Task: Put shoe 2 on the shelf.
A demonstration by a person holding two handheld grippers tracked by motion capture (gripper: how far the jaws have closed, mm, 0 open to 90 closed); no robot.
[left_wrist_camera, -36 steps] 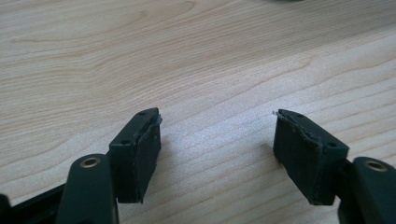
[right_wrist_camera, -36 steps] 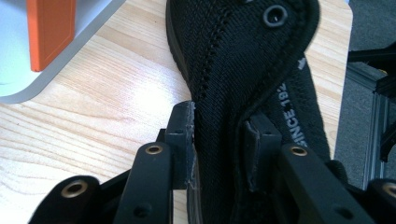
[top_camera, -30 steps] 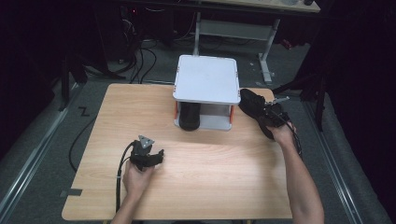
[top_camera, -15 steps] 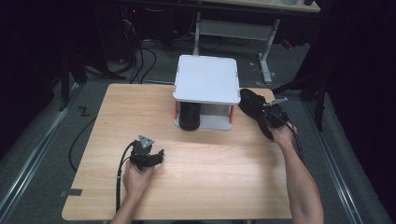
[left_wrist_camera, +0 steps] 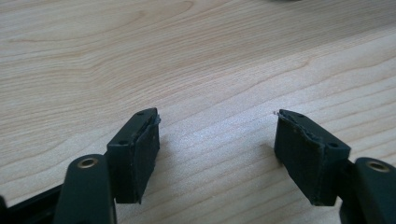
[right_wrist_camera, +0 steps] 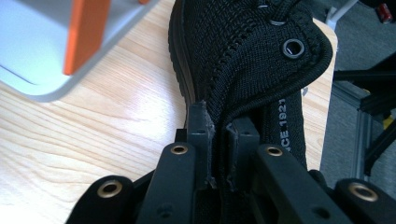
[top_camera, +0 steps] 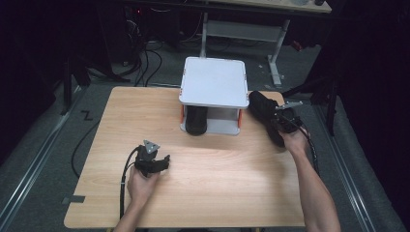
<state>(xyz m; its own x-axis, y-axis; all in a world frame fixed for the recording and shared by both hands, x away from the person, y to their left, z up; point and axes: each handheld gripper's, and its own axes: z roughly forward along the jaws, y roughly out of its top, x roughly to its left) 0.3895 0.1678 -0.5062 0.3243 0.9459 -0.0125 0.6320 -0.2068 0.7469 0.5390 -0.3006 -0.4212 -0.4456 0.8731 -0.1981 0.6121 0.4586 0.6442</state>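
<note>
A black knit shoe (top_camera: pixel 265 115) lies on the wooden table (top_camera: pixel 217 179) just right of a small white shelf stand (top_camera: pixel 213 83). My right gripper (top_camera: pixel 284 121) is shut on the shoe's collar; its jaws pinch the knit edge (right_wrist_camera: pixel 219 116) between them, having just closed on it. A second black shoe (top_camera: pixel 196 121) stands under the stand's top plate. My left gripper (top_camera: pixel 164 162) rests low over the bare table near the front left. Its jaws stand wide apart, with nothing but wood grain between its fingertips (left_wrist_camera: pixel 140 140).
The stand has orange posts (right_wrist_camera: pixel 86 32) and a grey base (top_camera: pixel 220 128). The table's right edge runs close beside the held shoe. Dark floor with cables (top_camera: pixel 145 63) and a desk frame (top_camera: pixel 241 29) lies beyond the table's far edge.
The right hand shifted slightly by the shoe at the stand's right side. The left hand and its gripper stayed where they were.
</note>
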